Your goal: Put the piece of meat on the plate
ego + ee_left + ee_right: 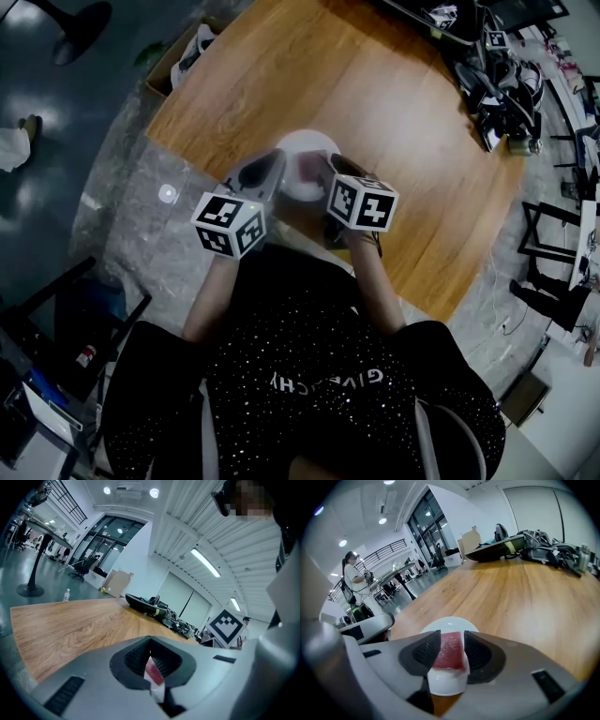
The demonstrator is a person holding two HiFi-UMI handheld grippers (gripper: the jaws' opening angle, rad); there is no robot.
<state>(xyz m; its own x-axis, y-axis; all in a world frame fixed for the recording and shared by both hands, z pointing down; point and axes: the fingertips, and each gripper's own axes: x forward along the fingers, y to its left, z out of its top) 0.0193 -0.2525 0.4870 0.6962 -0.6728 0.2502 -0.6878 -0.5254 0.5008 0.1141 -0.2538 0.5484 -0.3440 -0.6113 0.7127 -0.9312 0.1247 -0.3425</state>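
Observation:
In the right gripper view the red piece of meat point(449, 651) sits between my right gripper's point(450, 654) two pads, which press on both of its sides. It hangs low over the white plate point(446, 682); whether it touches the plate I cannot tell. The head view shows the plate point(302, 150) near the middle of the wooden table, with the right gripper point(330, 174) over its right part and the left gripper point(266, 172) at its left rim. The left gripper's point(151, 657) jaw tips meet, and a red-and-white sliver point(153, 673) shows in the gap below them.
The wooden table point(375, 112) runs far ahead. Black gear and cables point(487, 75) crowd its far right end, seen also as a dark pile point(525, 545) in the right gripper view. A cardboard box point(178, 56) stands off the table's left corner. A person point(351, 581) stands far off.

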